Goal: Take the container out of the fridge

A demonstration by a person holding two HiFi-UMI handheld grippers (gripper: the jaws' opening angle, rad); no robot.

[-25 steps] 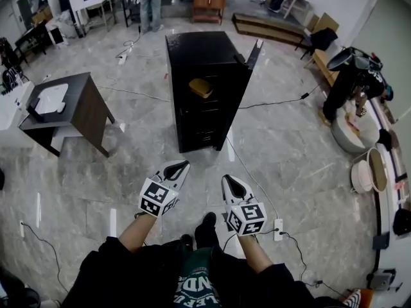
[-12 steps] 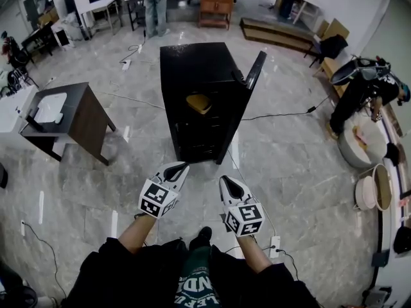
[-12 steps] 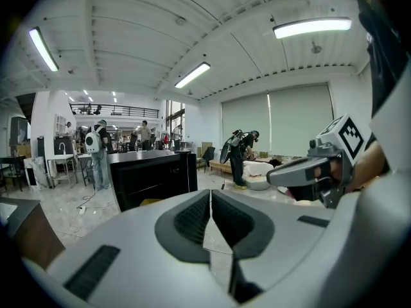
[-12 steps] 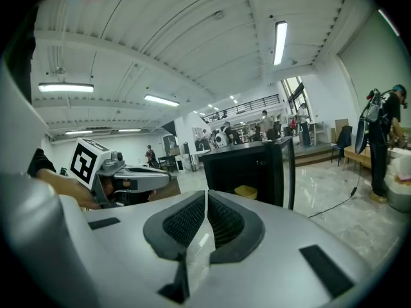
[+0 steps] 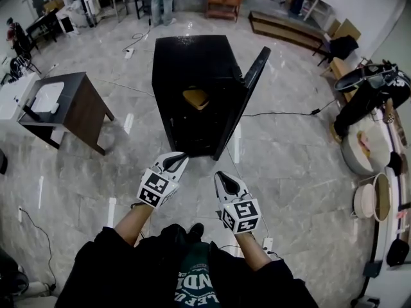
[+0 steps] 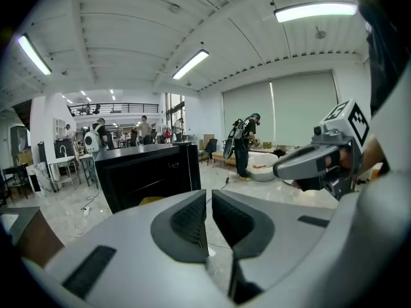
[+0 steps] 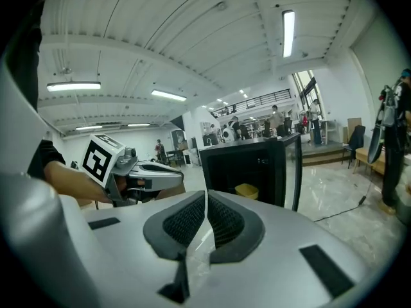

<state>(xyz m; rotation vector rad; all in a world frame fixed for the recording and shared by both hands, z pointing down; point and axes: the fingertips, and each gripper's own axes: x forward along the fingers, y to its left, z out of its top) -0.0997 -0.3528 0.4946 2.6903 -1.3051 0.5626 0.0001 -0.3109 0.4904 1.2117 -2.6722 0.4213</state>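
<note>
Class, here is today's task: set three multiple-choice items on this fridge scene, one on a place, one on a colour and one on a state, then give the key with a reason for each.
1. Where is the container?
A) inside the fridge
B) on top of it
C) hanging on its door

2. What colour is the container?
A) red
B) yellow
C) blue

3. How is the fridge door?
A) shut
B) taken off
C) open

Key:
1 A: it sits on a shelf inside the black cabinet.
2 B: it shows yellow in both the head view and the right gripper view.
3 C: the door stands swung out at one side, leaving the shelves in plain sight.
</note>
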